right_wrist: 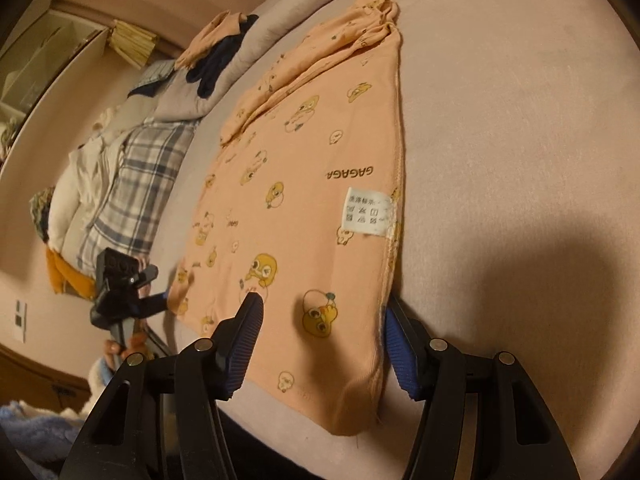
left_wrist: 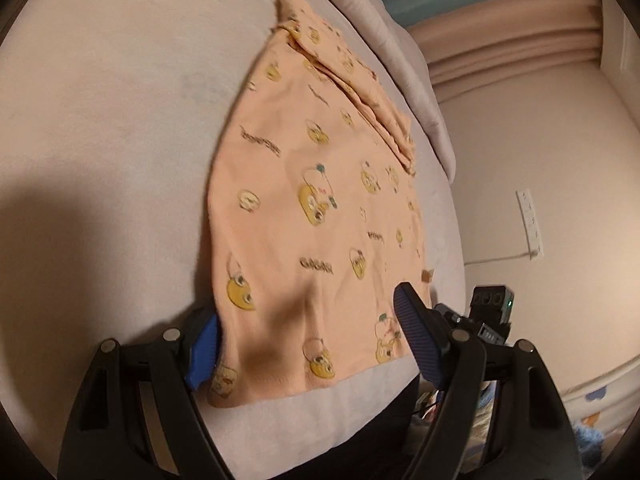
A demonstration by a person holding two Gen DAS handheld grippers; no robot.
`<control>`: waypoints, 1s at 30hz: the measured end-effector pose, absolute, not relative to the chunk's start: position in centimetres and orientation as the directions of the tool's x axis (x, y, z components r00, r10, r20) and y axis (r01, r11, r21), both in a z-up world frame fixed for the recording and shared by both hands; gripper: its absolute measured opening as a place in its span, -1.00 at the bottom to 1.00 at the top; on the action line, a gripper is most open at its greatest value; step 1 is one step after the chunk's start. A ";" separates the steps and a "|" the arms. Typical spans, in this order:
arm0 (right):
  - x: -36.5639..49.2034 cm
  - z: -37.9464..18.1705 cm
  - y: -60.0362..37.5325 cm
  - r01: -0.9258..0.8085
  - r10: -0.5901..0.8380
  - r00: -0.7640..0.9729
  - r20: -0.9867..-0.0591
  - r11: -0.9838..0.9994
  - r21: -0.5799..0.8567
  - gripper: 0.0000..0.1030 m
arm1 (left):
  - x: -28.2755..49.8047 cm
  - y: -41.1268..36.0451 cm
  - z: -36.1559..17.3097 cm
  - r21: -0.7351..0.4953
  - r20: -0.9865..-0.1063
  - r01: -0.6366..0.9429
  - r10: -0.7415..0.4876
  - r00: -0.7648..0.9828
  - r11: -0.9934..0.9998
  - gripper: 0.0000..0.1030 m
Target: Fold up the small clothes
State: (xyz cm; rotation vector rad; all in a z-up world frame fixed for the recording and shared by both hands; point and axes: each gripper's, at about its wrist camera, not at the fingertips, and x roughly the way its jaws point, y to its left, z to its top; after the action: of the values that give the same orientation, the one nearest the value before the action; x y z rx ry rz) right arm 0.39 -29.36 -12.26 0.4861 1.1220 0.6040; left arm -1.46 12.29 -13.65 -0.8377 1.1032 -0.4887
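While both jaws gape, the peach garment point(left_wrist: 320, 216) lies between them.

The left wrist view looks forward between its own blue-padded fingers point(left_wrist: 204, 350), low and close over the near hem of a peach cotton garment printed with yellow ducks point(left_wrist: 312, 184), facing along it toward the far rolled end, with the pale wall on its right. The right wrist view sits equally low and near at the other near corner of the same garment point(right_wrist: 304, 184), facing the same way, with a plaid-covered pile of bedding point(right_wrist: 136, 184) on its left. Both share the garment and the pale pink bed surface point(left_wrist: 100, 100); each catches the other gripper at its edge.
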 end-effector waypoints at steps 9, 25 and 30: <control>2.2 -12.2 -26.5 -0.275 0.622 0.328 -0.711 0.783 0.558 -0.34 | 0.4 10.4 -13.8 -0.723 -0.655 -0.054 -0.657 0.373 0.689 -0.05; -0.3 -7.1 -28.4 -0.347 0.698 0.455 -0.554 0.711 0.611 -0.89 | -1.8 11.5 -10.1 -0.850 -0.425 0.063 -0.751 0.505 0.524 -0.92; -1.5 -5.5 -28.0 -0.407 0.712 0.464 -0.527 0.700 0.587 -0.90 | -3.0 11.3 -7.6 -0.853 -0.340 0.168 -0.770 0.540 0.495 -0.99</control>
State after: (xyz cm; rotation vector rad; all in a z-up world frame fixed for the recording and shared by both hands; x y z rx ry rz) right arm -1.54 -28.03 -5.51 0.4104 0.8357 0.7114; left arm -3.04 11.26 -7.57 -0.8708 0.8071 -0.6498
